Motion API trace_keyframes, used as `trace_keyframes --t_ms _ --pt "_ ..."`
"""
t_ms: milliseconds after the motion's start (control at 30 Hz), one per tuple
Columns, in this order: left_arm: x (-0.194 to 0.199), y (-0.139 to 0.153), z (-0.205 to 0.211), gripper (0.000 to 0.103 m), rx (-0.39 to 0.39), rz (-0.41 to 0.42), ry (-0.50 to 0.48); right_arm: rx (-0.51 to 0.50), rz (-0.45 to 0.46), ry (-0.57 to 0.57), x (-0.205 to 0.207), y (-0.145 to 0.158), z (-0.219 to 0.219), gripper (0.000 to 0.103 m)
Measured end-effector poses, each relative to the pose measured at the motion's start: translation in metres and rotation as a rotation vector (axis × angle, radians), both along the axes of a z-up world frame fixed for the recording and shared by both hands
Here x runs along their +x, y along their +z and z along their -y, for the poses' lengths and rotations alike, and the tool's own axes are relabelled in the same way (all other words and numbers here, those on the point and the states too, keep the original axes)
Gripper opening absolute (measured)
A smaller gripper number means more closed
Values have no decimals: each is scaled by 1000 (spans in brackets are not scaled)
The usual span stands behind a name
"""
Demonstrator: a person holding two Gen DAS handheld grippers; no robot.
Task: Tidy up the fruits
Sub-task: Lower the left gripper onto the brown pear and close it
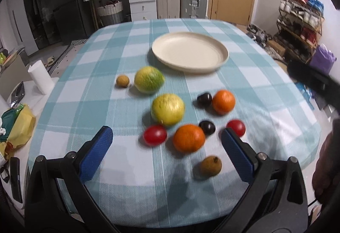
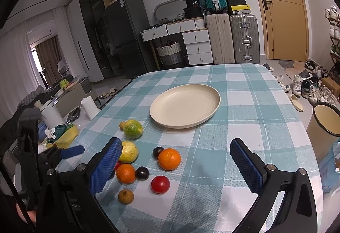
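A cream plate [image 1: 190, 54] [image 2: 184, 105] sits bare near the far middle of the checked table. In front of it lie a green-yellow citrus [image 1: 149, 79] [image 2: 133, 129], a yellow fruit [image 1: 167, 109] [image 2: 129, 151], two oranges [image 1: 189, 138] [image 1: 223, 101] [image 2: 169, 159] [image 2: 125, 173], two red tomatoes [image 1: 155, 135] [image 1: 235, 127] [image 2: 160, 184], two dark plums [image 1: 207, 127] [image 1: 204, 99] [image 2: 142, 173] [image 2: 157, 151] and two small brown fruits [image 1: 210, 165] [image 1: 122, 81] [image 2: 126, 196]. My left gripper [image 1: 166, 137] hovers open over the near fruits. My right gripper [image 2: 176, 149] is open above the table, holding nothing.
The teal-checked tablecloth [image 1: 265, 94] [image 2: 244, 109] drops off at rounded edges. A paper roll [image 1: 40, 77] and yellow bag [image 1: 19, 126] sit left of the table. A bin [image 2: 323, 124] stands at the right. A person's hand [image 1: 325, 160] shows at right.
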State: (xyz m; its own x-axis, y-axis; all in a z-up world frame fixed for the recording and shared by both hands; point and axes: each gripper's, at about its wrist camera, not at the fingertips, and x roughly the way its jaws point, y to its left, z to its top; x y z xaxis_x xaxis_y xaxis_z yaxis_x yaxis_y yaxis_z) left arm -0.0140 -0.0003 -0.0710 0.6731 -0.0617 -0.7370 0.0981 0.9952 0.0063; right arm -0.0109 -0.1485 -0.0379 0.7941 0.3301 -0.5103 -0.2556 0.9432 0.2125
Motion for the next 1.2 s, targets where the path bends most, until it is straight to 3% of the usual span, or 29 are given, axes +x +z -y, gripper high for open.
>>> trace_keyframes --t_ms 233,567,667,733,800,967,1200 --pt "-9 -19 10 101 10 -32 -69 -3 -10 -2 2 -5 0 103" --pt "-14 -31 26 86 -47 -104 -172 -3 -18 -3 3 -8 1 103" --pt "-11 -36 27 73 -96 -149 -203 -4 -21 -2 3 -9 0 103" --pt "-8 -40 27 57 -125 -188 -214 0 -26 -4 4 -10 2 103" --pt "-6 -44 27 48 -138 -215 -217 13 -32 -4 4 -11 3 103" --pt "-5 -46 27 25 -182 -220 -239 36 -46 -12 7 -15 9 103" --pt "-6 -42 24 24 -244 -223 -282 45 -82 21 10 -24 7 103"
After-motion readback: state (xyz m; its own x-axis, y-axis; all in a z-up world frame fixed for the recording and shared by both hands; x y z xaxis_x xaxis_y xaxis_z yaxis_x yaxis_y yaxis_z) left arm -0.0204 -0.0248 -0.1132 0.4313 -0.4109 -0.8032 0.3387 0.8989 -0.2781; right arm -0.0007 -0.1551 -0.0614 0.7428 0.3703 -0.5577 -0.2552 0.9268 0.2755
